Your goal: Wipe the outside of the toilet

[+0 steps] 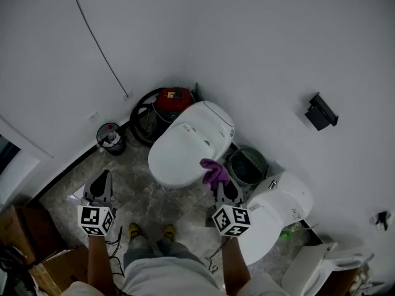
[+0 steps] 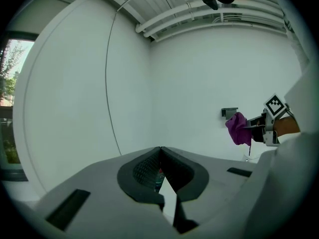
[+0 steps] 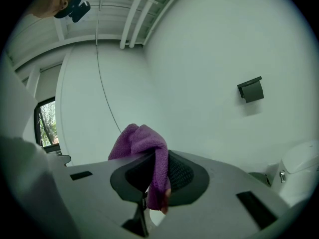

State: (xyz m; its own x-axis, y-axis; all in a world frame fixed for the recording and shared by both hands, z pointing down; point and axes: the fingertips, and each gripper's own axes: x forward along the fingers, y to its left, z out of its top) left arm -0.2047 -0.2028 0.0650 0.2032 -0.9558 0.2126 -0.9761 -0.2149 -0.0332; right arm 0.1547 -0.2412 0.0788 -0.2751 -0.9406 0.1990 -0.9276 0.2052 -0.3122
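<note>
Holding purple cloth [image 1: 215, 171] pinched in right gripper [image 1: 223, 189] beside toilet [image 1: 185, 147], looks pre-wipe. Left gripper [image 1: 102, 179] closed, empty. Next up, probably: lower purple cloth onto toilet, press, sweep.

Open floor [image 1: 133, 187] left of the toilet [image 1: 185, 147]; right side crowded by a bin [image 1: 249, 165] and second toilet [image 1: 274, 211]; red box [image 1: 173, 97] wedged behind.

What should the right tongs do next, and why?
Probably lower the right tongs toward the near side of the white closed-lid toilet. They are shut on the purple fuzzy cloth, but the right gripper view shows it against the white wall, so it seems off the porcelain. The left tongs are shut and empty.
</note>
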